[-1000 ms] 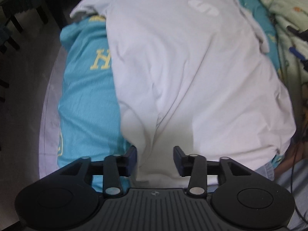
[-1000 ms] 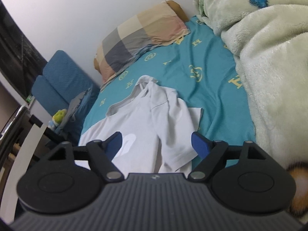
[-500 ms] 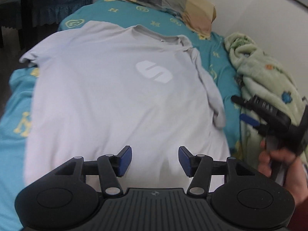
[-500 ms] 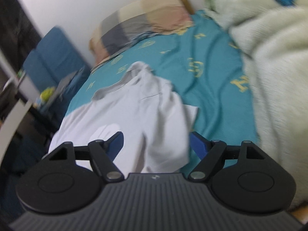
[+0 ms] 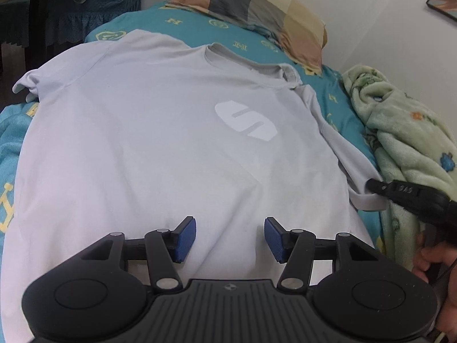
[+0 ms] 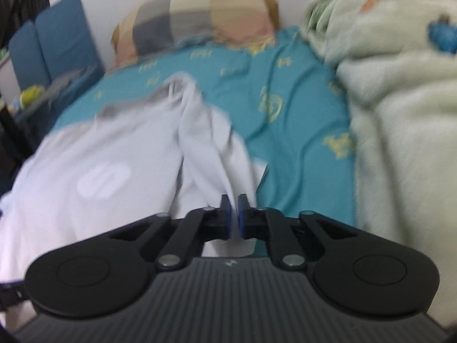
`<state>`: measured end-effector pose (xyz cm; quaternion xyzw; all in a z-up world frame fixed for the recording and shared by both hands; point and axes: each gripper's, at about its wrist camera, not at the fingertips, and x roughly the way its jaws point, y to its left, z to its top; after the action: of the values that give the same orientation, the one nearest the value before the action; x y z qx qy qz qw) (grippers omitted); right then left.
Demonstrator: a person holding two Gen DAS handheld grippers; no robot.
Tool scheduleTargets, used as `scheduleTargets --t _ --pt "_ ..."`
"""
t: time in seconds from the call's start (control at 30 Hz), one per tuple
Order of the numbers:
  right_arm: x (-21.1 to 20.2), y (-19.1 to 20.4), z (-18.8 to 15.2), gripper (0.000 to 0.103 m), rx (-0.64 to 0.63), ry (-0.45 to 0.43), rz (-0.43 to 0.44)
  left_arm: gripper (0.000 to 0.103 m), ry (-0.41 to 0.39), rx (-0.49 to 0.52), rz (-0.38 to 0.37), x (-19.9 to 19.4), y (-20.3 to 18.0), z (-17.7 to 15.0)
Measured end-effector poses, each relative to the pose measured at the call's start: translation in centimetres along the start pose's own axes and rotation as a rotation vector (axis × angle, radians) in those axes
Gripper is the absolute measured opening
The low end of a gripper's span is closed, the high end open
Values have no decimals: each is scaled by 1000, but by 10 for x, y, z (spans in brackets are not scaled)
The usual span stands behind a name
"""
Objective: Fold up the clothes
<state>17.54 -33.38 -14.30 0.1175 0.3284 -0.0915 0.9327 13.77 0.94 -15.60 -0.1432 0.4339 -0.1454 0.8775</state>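
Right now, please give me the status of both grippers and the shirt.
Right gripper just closed, shut on the T-shirt's sleeve. Left gripper open above the hem, holding nothing. Shirt flat on bed; green blanket beside it.

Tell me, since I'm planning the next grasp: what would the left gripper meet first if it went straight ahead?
Likely the shirt: the left gripper, jaws open and empty, points down at its lower front; depth is unclear.

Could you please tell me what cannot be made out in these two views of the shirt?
- Shirt hem: left wrist view, hidden behind the left tongs.
- Gripped sleeve edge: right wrist view, blurred, covered by the right tongs.
- Sheet lettering: right wrist view, blurred.
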Motion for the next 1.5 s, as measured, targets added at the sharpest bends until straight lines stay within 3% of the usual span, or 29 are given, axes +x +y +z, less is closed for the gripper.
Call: scheduleTargets --t 0.13,0.27,0.53,0.73,0.93,1.0,1.1,1.17,1.3,1.5 --pt "-6 -14 49 4 15 -94 -57 56 -30 1 -23 -6 0 0" --pt "14 -18 100 4 -85 -161 -174 56 -57 11 -32 -7 0 1" --pt "120 -52 149 5 -164 -79 -370 56 -66 40 -27 9 7 5" --pt "175 -76 132 6 -105 -4 -347 56 -59 46 -38 28 12 10" --pt "169 -85 131 11 30 -38 -290 56 -70 63 -46 33 11 12" --pt "158 -85 133 40 68 -39 -257 56 -68 55 -50 31 12 12" --pt "135 -77 135 57 96 -60 -211 56 -63 25 -58 28 14 13" --pt "120 -71 134 58 116 -67 -192 56 -64 13 -59 24 15 12" --pt "111 -67 125 58 222 28 -134 56 -70 -7 -68 15 15 11" --pt "122 -80 108 58 367 49 -197 56 -73 -31 -80 9 17 11"
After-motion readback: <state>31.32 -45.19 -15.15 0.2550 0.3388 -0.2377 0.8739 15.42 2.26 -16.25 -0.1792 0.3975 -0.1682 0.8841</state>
